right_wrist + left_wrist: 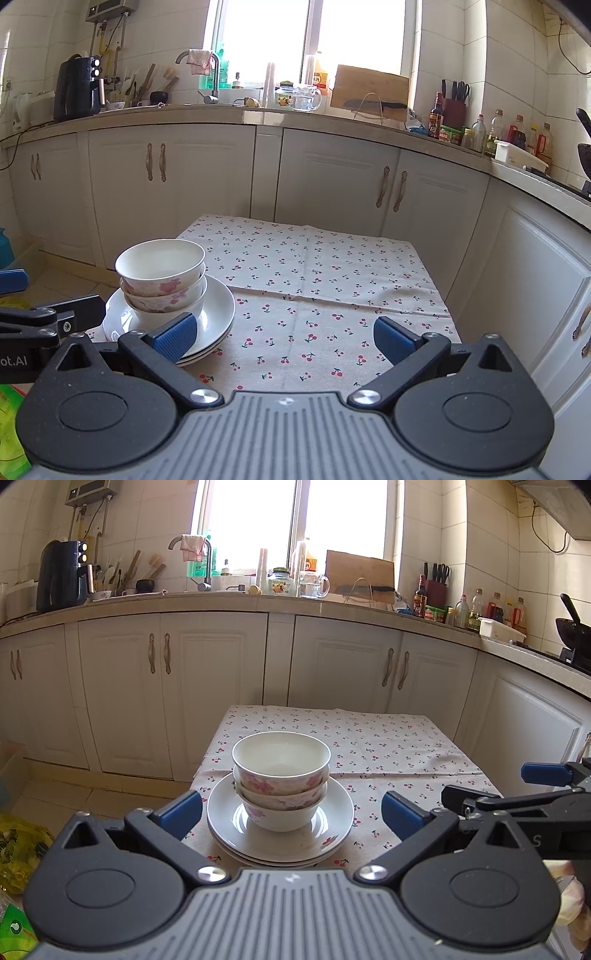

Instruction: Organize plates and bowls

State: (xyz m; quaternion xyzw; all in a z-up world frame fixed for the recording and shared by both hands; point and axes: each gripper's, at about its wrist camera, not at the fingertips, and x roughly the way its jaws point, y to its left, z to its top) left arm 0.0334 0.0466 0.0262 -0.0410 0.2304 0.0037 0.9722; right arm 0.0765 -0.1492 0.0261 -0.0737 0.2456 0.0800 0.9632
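Three white bowls with pink flowers (280,775) are nested in a stack on a stack of white plates (332,830) near the table's front left corner. My left gripper (291,812) is open and empty, just in front of the stack, level with the plates. My right gripper (284,338) is open and empty, over the cloth to the right of the stack (162,284); its left finger overlaps the plates' (218,314) front edge in its view. The right gripper also shows in the left wrist view (517,790).
The small table has a cherry-print cloth (325,280). White floor cabinets (207,686) stand close behind it under a cluttered counter (332,602). A yellow-green bag (18,849) lies on the floor at the left.
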